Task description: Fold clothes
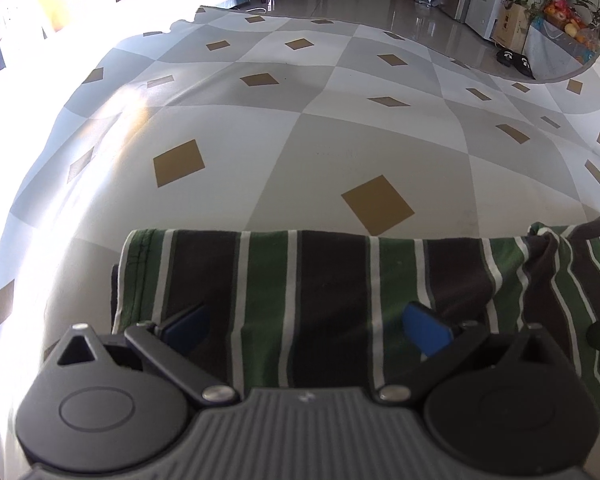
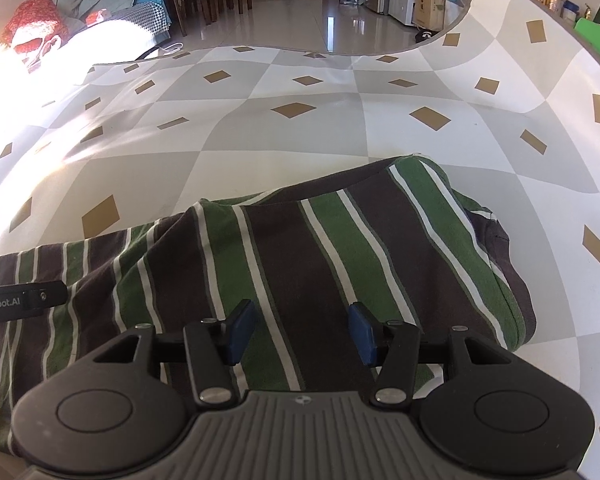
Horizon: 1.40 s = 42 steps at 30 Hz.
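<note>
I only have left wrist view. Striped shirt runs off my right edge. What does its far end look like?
Observer: In the right wrist view the striped shirt ends in a bunched, raised fold with a hemmed edge on the checkered mat.
Operator: Right gripper holding it?
Observer: No. The right gripper is above the cloth, jaws apart, nothing clamped.
Operator: Anything past the mat's right side?
Observer: The mat's right edge curls upward; something green sits behind it.

Soft striped cloth shirt (image 2: 300,248), matt
</note>
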Available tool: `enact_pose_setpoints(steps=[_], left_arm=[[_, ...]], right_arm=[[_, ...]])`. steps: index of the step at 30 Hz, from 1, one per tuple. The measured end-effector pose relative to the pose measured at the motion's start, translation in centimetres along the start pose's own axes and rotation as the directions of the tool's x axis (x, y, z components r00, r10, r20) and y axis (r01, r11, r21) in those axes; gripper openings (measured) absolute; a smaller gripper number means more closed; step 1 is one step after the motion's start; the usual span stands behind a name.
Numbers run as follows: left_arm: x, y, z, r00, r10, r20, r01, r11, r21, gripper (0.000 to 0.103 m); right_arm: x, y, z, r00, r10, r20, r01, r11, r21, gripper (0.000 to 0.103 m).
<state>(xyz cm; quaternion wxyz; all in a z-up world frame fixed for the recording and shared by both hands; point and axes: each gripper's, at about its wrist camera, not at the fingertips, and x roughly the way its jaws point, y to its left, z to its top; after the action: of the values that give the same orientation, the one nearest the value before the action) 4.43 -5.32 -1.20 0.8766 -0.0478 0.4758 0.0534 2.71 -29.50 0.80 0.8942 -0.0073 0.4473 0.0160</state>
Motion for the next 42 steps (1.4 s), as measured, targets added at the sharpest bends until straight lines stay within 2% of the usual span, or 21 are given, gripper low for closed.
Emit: enact_pose_setpoints(steps=[7, 15, 42], left_arm=[[1.1, -0.7, -0.2, 0.999, 0.04, 0.017, -0.04, 0.999, 0.015, 0.103], [1.4, 0.2, 0.2, 0.997, 0.069, 0.029, -0.069, 0.997, -0.016, 0.103], [1.1, 3.3, -0.2, 0.997, 0.075, 0.03, -0.074, 0.997, -0.02, 0.103]], right_arm=[[0.7, -0.2, -0.1, 1.0, -0.02, -0.018, 0.02, 1.0, 0.005, 0.049], [0.8, -1.7, -0.2, 0.999, -0.028, -0.017, 0.029, 0.996, 0.087, 0.05], [0.5, -2.8, -0.5, 0.999, -0.035, -0.016, 0.036, 0.991, 0.129, 0.051]])
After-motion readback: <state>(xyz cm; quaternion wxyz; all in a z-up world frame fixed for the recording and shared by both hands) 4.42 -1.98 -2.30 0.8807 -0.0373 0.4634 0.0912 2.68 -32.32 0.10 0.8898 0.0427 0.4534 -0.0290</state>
